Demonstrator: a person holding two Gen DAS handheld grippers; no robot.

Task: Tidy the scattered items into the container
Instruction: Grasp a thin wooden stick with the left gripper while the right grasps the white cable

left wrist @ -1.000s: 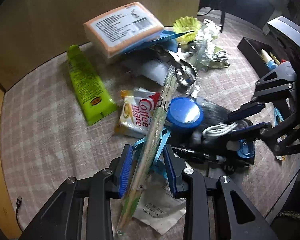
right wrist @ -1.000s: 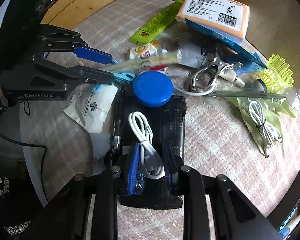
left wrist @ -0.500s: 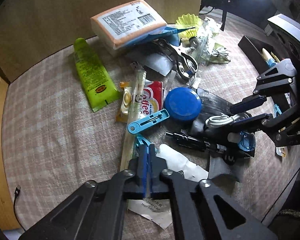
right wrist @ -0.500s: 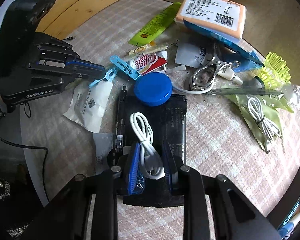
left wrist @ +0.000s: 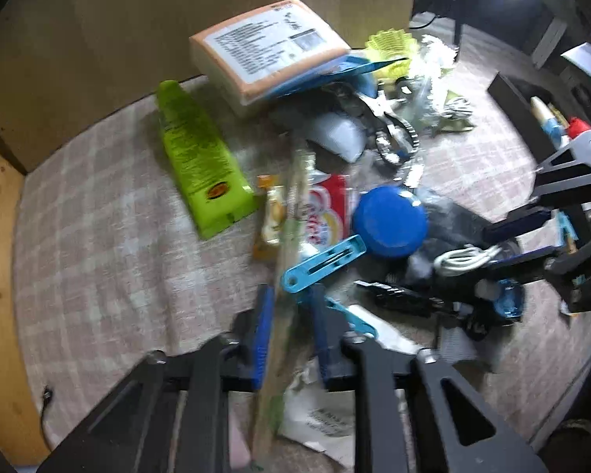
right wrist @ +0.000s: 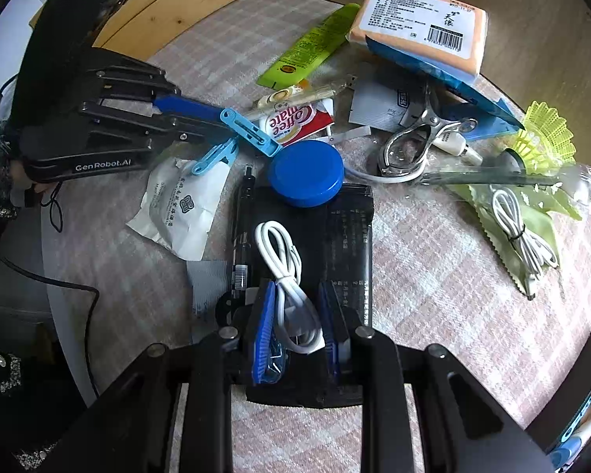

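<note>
My left claw [left wrist: 289,333] has reopened around the long clear-wrapped stick [left wrist: 291,244], releasing the light-blue plastic clip [left wrist: 322,264]; my right claw [right wrist: 295,327] still straddles the coiled white cable [right wrist: 281,252], jaws apart.

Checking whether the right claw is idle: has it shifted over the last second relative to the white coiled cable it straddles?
No. The right claw sits at the same spot around the white coiled cable on the black packet.

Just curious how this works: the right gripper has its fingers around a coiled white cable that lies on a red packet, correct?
Not quite. The right gripper does straddle the coiled white cable, but that cable lies on a black packet, not a red one. The right wrist view shows this.
</note>
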